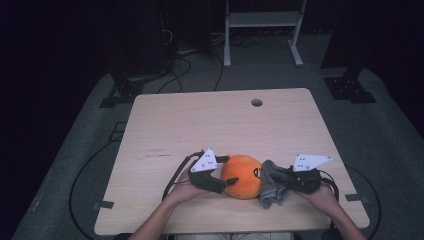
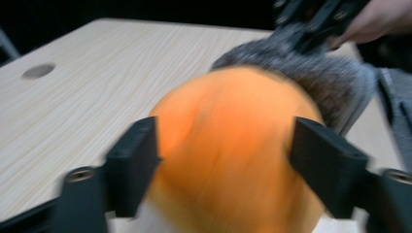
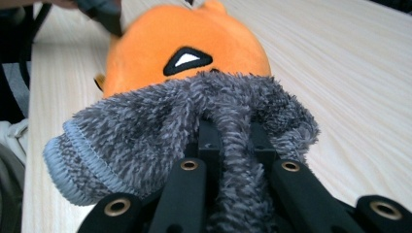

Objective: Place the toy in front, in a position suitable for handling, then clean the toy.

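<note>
Black jaws of the right gripper (image 3: 228, 145) pinch a fold of a fuzzy grey cloth (image 3: 160, 131), which bunches up around them and presses against the orange plush toy (image 3: 184, 48) just beyond. On the toy's side, above the cloth, sits a black triangle with a white centre. From the other side, the left gripper (image 2: 226, 160) has its jaws spread around the toy (image 2: 233, 155), one jaw at each flank; the picture is blurred there, so I cannot tell whether the pads press on it. In the high view the toy (image 1: 241, 176) lies near the front edge of the wooden table (image 1: 210, 120), between the left gripper (image 1: 220, 182) and the right gripper (image 1: 287, 179), with the cloth (image 1: 272, 187) touching its right side. A round hole (image 1: 257, 102) is near the table's far edge.
</note>
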A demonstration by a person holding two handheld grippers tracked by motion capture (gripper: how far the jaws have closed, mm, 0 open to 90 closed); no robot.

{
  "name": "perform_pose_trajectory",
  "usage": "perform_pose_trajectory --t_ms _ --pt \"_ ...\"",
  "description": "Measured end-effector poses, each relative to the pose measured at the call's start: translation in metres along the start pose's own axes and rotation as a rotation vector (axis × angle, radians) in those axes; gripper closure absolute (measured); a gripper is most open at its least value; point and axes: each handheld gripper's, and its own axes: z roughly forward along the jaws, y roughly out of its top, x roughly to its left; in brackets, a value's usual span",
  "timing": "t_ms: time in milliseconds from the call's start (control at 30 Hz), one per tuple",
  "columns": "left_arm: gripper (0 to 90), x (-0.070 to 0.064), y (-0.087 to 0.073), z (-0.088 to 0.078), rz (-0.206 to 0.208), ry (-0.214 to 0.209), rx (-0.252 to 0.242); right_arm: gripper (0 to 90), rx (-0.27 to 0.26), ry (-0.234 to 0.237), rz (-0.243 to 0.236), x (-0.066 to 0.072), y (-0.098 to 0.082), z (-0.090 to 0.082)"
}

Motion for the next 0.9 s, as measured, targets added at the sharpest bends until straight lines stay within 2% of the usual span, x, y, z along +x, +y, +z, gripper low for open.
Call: perform_pose_trajectory --t_ms 133,167,233,333,367,433,500,567,633,733,900 --pt "36.9 0.001 -0.004 0.003 -0.009 -0.017 0.038 80.9 0.047 -0.033 0.026 -0.007 -0.009 -0.003" --pt "37.2 0.001 -0.004 0.004 -0.017 -0.014 0.033 80.9 0.052 -0.037 0.035 -0.009 -0.011 -0.005" --pt "37.4 0.0 -0.004 0.004 -0.018 -0.007 0.035 80.8 0.024 -0.033 0.039 -0.008 -0.01 -0.01" --pt "37.4 0.0 -0.003 0.007 -0.015 -0.003 0.031 80.8 -0.05 0.004 0.02 0.0 -0.001 -0.016" --pt "38.0 0.0 -0.003 0.008 -0.02 -0.006 0.029 80.9 -0.08 0.02 0.004 0.004 0.006 -0.016" --pt "39.0 -0.001 -0.001 0.011 -0.01 -0.023 0.022 80.8 -0.098 0.036 -0.023 0.011 0.015 -0.013" --pt "39.9 -0.003 -0.001 0.014 0.001 -0.05 0.014 80.8 -0.093 0.05 -0.059 0.017 0.027 -0.004" --pt "40.2 -0.005 -0.001 0.015 0.015 -0.047 0.02 80.8 -0.076 0.042 -0.088 0.018 0.033 0.005" --pt "40.6 -0.002 -0.003 0.013 -0.004 -0.043 0.027 80.9 -0.056 0.03 -0.102 0.017 0.035 0.011" --pt "41.3 0.001 -0.005 0.011 -0.022 -0.043 0.027 80.9 -0.045 0.013 -0.084 0.013 0.03 0.011" --pt "41.3 0.005 -0.006 0.011 -0.058 -0.027 0.034 80.9 -0.005 -0.022 -0.027 0.003 0.01 0.004"
